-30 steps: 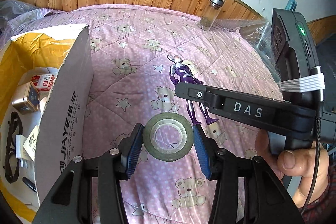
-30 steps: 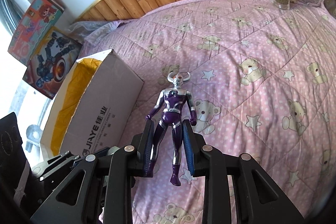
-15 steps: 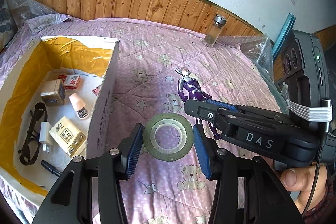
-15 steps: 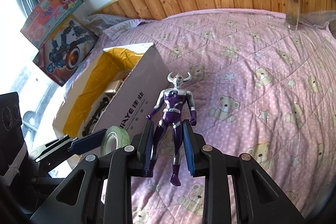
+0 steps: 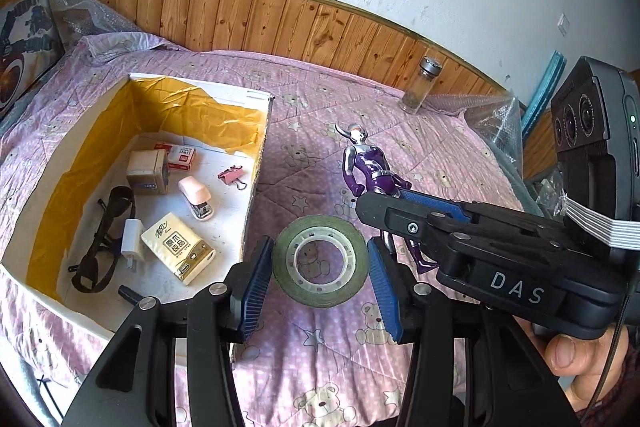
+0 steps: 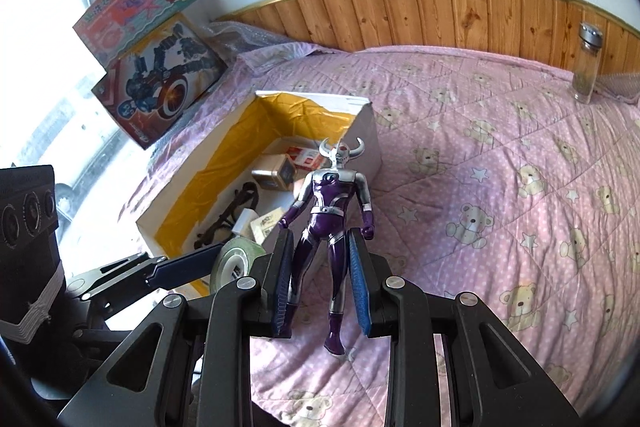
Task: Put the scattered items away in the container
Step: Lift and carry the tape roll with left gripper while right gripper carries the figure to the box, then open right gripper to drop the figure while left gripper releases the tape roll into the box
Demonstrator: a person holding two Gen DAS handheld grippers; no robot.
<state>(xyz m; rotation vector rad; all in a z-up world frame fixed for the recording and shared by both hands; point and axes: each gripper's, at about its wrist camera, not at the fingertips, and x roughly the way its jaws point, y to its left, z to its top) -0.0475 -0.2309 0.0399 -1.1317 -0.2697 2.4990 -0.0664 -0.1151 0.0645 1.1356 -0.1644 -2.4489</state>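
The left gripper (image 5: 320, 271) sits at lower centre of its own view, its blue pads pressed against both sides of a roll of tape (image 5: 320, 261), which is lifted clear of the bed cover. In the right wrist view the same roll (image 6: 237, 259) shows at lower left, pinched at the tip of the left gripper (image 6: 224, 261).

The right gripper (image 6: 322, 283) fills the bottom centre of its view, clamped on the legs of a purple and silver toy figure (image 6: 330, 211) that stands upright, horned head toward the top of the frame. From the left wrist view that figure (image 5: 370, 167) appears right of centre, with the right gripper (image 5: 416, 209) reaching in from the right edge and a hand (image 5: 580, 363) around its handle at lower right.

The open cardboard box (image 5: 256, 163), lined in yellow, lies on the pink bear-print bed cover (image 5: 440, 155) at left of the frame. Inside it are a tissue pack (image 5: 178, 247), a pink stapler (image 5: 196, 197), a pink binder clip (image 5: 232, 177), a white charger (image 5: 132, 241) and dark glasses (image 5: 102, 239).

A glass jar (image 5: 420, 87) stands at upper right by the wooden wall panel (image 5: 280, 23).
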